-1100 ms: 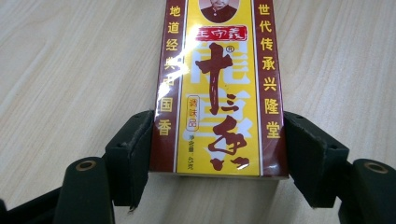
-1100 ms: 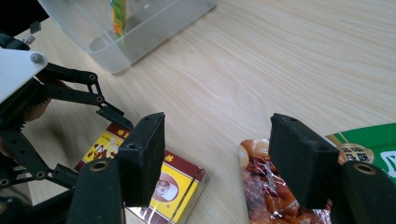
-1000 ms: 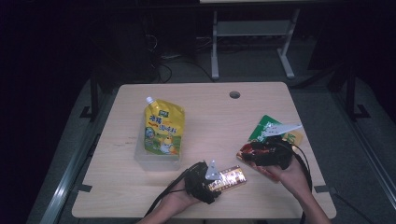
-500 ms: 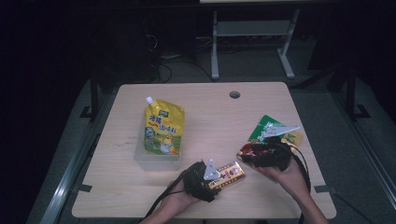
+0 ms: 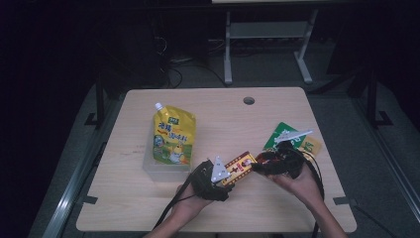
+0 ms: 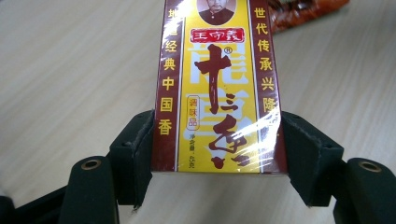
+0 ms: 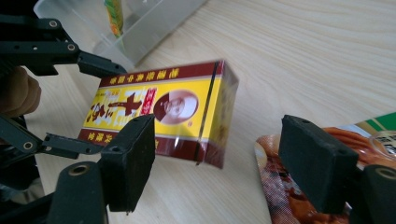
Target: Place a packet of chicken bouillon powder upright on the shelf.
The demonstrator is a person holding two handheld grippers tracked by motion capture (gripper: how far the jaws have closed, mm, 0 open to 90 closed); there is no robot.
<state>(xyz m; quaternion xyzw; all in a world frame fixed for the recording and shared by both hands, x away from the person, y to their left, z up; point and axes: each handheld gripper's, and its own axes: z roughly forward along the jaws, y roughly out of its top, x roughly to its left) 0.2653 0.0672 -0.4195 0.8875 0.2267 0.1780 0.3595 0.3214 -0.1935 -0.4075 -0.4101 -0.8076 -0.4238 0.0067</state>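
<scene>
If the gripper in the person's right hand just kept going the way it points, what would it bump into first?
Probably the yellow and red box held in the left gripper: it lies just ahead of the right gripper, whose jaws stand open. Depth is hard to judge.

**Where Things Sit on the Counter**

The left tool (image 5: 225, 174) is near the front edge of the counter (image 5: 213, 109). The box (image 5: 238, 167) sits between its two jaws and sticks out toward the right tool (image 5: 262, 166). The right tool is just beside the far end of the box, with the box's corner between its jaws. A snack bag (image 7: 299, 196) lies on the counter under the right tool. A flat packet (image 5: 283, 137) lies just behind that tool. A clear tub (image 5: 161, 168) is left of the left tool. A pouch (image 5: 172, 134) rests on the tub.
</scene>
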